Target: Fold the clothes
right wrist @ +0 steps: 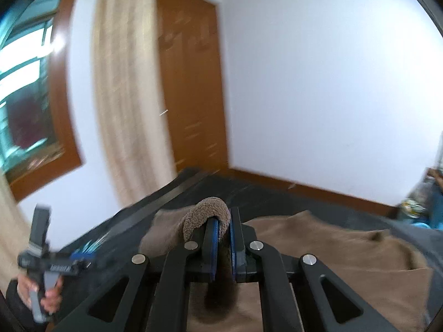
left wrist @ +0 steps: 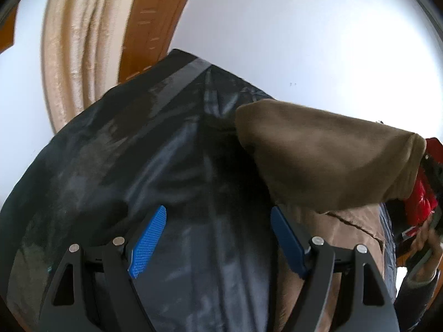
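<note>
A brown fleece garment (right wrist: 332, 246) lies on a dark shiny sheet (left wrist: 155, 149). My right gripper (right wrist: 221, 227) is shut on a fold of the garment, and the fuzzy edge curls over its fingertips. In the left wrist view that lifted part of the garment (left wrist: 326, 155) hangs from the right gripper's red body (left wrist: 423, 193) at the right edge. My left gripper (left wrist: 218, 229) is open and empty, its blue pads (left wrist: 149, 240) over the dark sheet just left of the garment. The left gripper also shows in the right wrist view (right wrist: 80, 260) at the lower left.
A cream curtain (right wrist: 124, 96) hangs beside a brown wooden door (right wrist: 191, 77) on a white wall. A window with a brown frame (right wrist: 30, 83) is at the left. Patterned fabric things (right wrist: 423, 204) lie at the far right.
</note>
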